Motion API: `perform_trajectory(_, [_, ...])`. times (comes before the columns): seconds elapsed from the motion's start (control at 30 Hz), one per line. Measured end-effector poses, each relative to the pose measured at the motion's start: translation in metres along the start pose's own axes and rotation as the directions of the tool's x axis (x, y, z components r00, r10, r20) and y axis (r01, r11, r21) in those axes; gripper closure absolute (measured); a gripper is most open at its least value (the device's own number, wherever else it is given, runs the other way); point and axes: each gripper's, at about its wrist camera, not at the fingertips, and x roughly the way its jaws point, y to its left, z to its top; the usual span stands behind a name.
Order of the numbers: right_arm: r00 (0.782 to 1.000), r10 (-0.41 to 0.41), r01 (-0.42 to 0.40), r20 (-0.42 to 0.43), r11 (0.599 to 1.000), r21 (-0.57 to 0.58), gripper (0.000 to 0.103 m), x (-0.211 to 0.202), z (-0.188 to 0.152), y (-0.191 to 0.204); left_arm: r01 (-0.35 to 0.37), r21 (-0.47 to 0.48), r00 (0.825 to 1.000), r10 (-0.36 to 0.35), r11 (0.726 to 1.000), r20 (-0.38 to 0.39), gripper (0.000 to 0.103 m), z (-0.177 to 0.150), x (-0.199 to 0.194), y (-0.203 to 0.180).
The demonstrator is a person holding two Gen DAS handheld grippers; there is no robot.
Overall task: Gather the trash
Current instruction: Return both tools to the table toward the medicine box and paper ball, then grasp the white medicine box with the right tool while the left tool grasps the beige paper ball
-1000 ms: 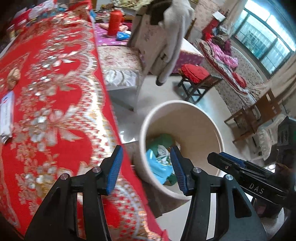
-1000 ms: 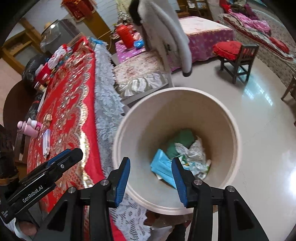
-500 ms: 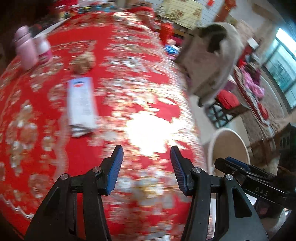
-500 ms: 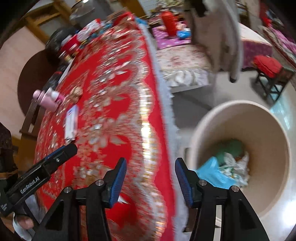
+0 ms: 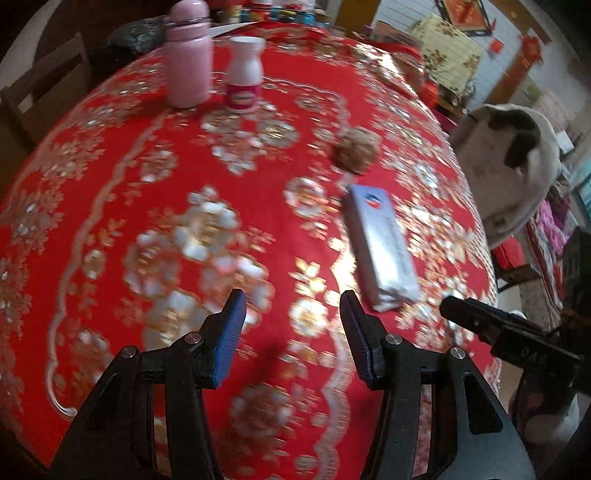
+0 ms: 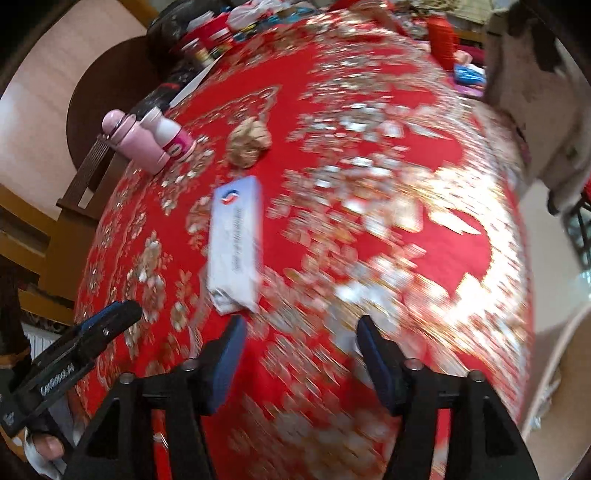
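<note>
A flat white box (image 5: 380,254) lies on the red and gold tablecloth (image 5: 184,206), also in the right wrist view (image 6: 236,243). A crumpled brown paper ball (image 5: 356,149) sits just beyond it, also in the right wrist view (image 6: 249,142). My left gripper (image 5: 291,332) is open and empty above the cloth, left of the box's near end. My right gripper (image 6: 299,354) is open and empty, just short of the box's near end. The rim of the beige trash bin (image 6: 569,369) shows at the right edge.
A pink flask (image 5: 188,55) and a white bottle with a pink label (image 5: 243,75) stand at the table's far side. A grey-white garment hangs over a chair (image 5: 513,162) to the right. Clutter (image 6: 221,26) lines the far table edge.
Both grippers have swung left from over the trash bin to over the table. The box and paper ball are now near and central. Both stay open and empty.
</note>
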Motion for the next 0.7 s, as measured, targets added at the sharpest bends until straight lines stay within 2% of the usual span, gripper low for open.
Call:
perform_trajectory(0.17, [1.000,-0.027,0.026,-0.012,0.997,-0.070,0.037,0.034,0.029,0.038,-0.001,-0.012,1.000,0.001,1.000,-0.001,0.052,0.018,0.004,0.021])
perform_trajectory(0.33, [0.996,-0.081,0.078,-0.026,0.992,-0.104,0.037,0.060,0.045,0.054,0.028,-0.011,1.000,-0.028,1.000,-0.011,0.052,0.037,0.014,0.026])
perform_trajectory(0.4, [0.994,-0.111,0.109,-0.002,0.985,-0.132,0.036,0.062,0.048,0.058,0.042,-0.008,0.999,-0.042,0.999,-0.014,0.052,0.047,0.019,0.023])
perform_trajectory(0.43, [0.991,-0.131,0.130,0.004,0.980,-0.149,0.041,0.063,0.048,0.060,0.054,-0.006,0.998,-0.054,0.999,-0.016,0.052,0.053,0.022,0.021])
perform_trajectory(0.5, [0.987,-0.158,0.158,0.015,0.974,-0.165,0.059,0.061,0.048,0.058,0.074,0.000,0.997,-0.074,0.997,-0.019,0.052,0.063,0.028,0.016])
perform_trajectory(0.7, [0.983,-0.182,0.184,0.040,0.981,-0.059,0.059,0.042,0.051,0.015,0.132,0.049,0.991,-0.131,0.990,-0.021,0.045,0.098,0.053,-0.013])
